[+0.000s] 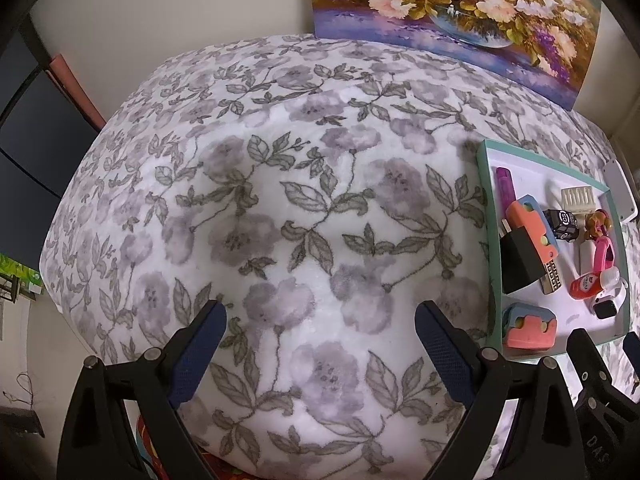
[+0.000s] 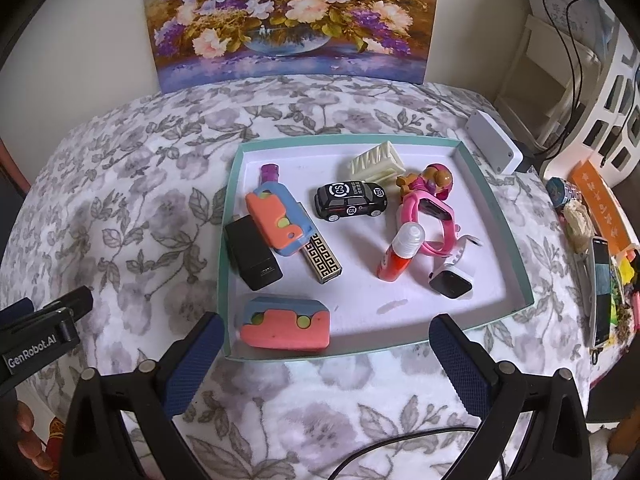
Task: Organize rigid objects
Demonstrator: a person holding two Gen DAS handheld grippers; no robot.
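A teal-rimmed white tray [image 2: 516, 256] sits on the floral cloth and holds several small objects: a black toy car [image 2: 351, 199], a black charger [image 2: 252, 258], two orange-and-blue toys [image 2: 286, 326], a gold-patterned lighter [image 2: 322, 264], a red glue bottle [image 2: 394, 260], a pink watch [image 2: 430, 220], a white smartwatch [image 2: 452, 280], a cream comb piece [image 2: 376, 162] and a doll figure [image 2: 436, 180]. My right gripper [image 2: 326, 338] is open and empty, just in front of the tray. My left gripper [image 1: 322, 322] is open and empty over bare cloth, left of the tray [image 1: 490, 216].
A flower painting [image 2: 288, 20] leans on the wall behind the table. A white box [image 2: 494, 142] lies beyond the tray's right corner. A phone [image 2: 600, 288] and clutter lie at the far right. A black cable [image 2: 400, 440] crosses the near cloth.
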